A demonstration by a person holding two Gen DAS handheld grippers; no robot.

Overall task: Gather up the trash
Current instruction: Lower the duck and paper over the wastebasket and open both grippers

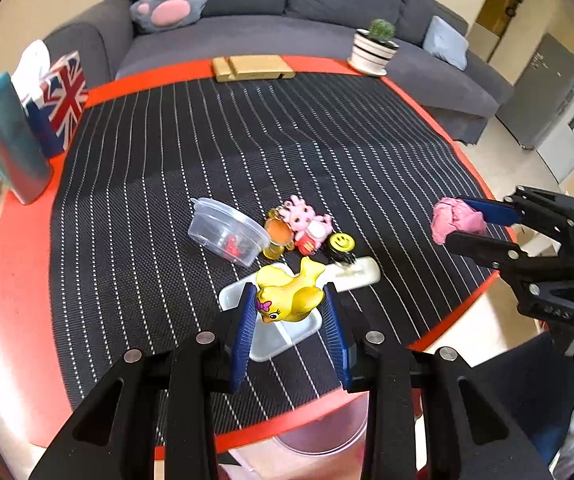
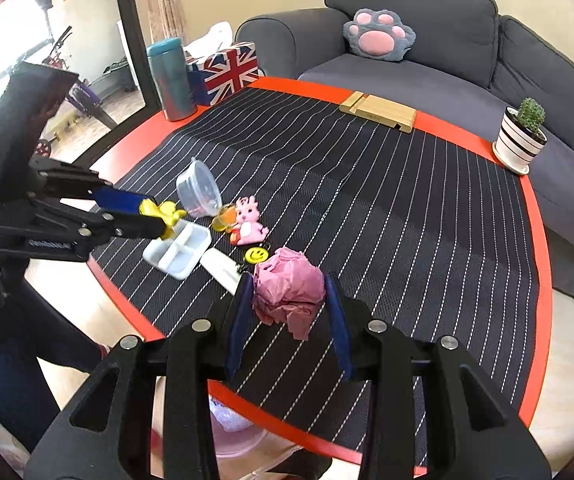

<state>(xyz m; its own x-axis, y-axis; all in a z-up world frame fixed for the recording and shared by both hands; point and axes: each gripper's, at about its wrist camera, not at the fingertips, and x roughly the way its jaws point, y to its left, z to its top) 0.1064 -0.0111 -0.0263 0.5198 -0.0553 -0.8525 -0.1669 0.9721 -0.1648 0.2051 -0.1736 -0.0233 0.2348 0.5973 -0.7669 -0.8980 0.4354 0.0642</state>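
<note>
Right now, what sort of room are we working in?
Most likely a home living room: a grey sofa with a paw-shaped cushion runs behind the round table, which carries a potted cactus and a Union Jack tissue box.

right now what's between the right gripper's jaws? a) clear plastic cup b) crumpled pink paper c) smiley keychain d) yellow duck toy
b: the right gripper has its jaws closed on the crumpled pink paper, while the yellow duck toy sits in the left gripper.
</note>
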